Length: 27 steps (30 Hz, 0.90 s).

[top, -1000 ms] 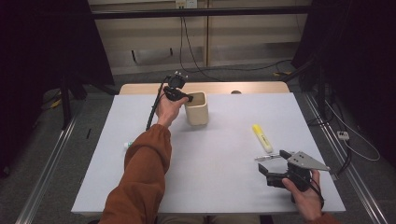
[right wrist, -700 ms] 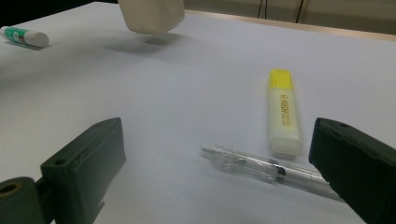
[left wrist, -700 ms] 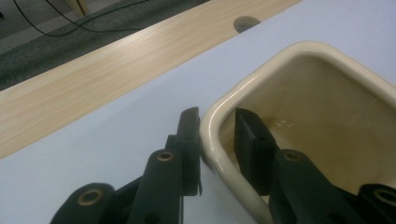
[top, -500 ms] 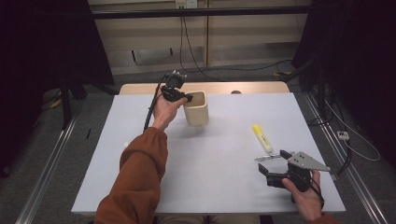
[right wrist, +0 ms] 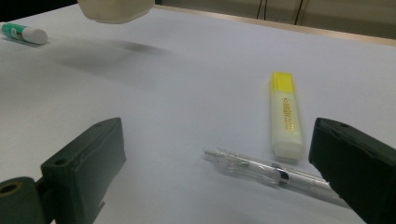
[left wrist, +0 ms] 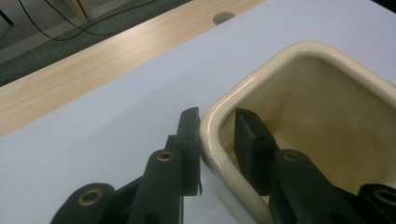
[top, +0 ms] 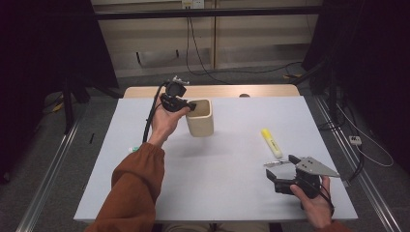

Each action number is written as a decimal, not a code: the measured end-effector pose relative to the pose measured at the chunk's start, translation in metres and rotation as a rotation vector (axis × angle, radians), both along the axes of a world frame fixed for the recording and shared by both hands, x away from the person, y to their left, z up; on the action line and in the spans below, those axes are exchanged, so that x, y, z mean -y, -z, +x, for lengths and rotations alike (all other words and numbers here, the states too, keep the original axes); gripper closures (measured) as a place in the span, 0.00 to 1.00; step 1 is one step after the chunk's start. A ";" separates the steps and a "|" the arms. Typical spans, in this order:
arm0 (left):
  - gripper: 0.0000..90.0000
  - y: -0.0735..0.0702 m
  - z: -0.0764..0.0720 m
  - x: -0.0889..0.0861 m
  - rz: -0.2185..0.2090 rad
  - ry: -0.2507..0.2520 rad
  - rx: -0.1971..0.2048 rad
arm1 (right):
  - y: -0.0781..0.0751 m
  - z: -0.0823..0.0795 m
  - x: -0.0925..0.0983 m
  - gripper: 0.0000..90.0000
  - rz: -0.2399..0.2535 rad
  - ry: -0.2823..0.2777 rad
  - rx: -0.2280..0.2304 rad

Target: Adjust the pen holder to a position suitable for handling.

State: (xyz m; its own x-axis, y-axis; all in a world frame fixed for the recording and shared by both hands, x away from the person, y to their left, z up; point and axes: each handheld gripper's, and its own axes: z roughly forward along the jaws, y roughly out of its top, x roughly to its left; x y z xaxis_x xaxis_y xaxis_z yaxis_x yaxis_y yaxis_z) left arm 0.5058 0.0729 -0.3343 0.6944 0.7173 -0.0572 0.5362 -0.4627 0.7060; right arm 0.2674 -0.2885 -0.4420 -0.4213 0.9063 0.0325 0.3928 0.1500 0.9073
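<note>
White table, dark room – cup lifted.
Left gripper clamps cup rim; right gripper, jaws wide, faces pen – highlighter beyond.

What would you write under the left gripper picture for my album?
Left gripper pinches the rim of a cream cup above the white table.

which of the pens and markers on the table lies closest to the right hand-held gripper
The clear pen, lying between the right hand-held gripper's open jaws; the yellow highlighter lies just beyond, the green-capped marker far off.

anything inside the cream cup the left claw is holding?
The cream cup looks empty where its inside shows: bare glazed walls and floor. One finger of the left claw reaches inside over the rim and covers the near corner.
</note>
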 end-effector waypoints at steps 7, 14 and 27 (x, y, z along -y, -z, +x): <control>0.81 0.004 -0.014 0.003 -0.003 0.010 0.016 | 0.000 0.001 0.000 0.04 -0.002 0.001 0.000; 0.81 0.010 -0.028 0.010 0.013 0.012 0.002 | 0.000 0.001 -0.001 0.04 0.002 -0.003 -0.002; 0.81 0.026 -0.044 0.019 0.039 0.034 -0.036 | 0.001 0.001 -0.001 0.04 -0.002 -0.009 -0.005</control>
State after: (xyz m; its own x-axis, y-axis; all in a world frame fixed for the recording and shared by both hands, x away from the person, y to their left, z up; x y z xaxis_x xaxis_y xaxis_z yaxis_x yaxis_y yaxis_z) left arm 0.4614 0.0542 -0.3606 0.7162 0.6957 -0.0549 0.5442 -0.5075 0.6681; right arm 0.2689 -0.2872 -0.4426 -0.4291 0.9027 0.0324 0.3956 0.1555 0.9052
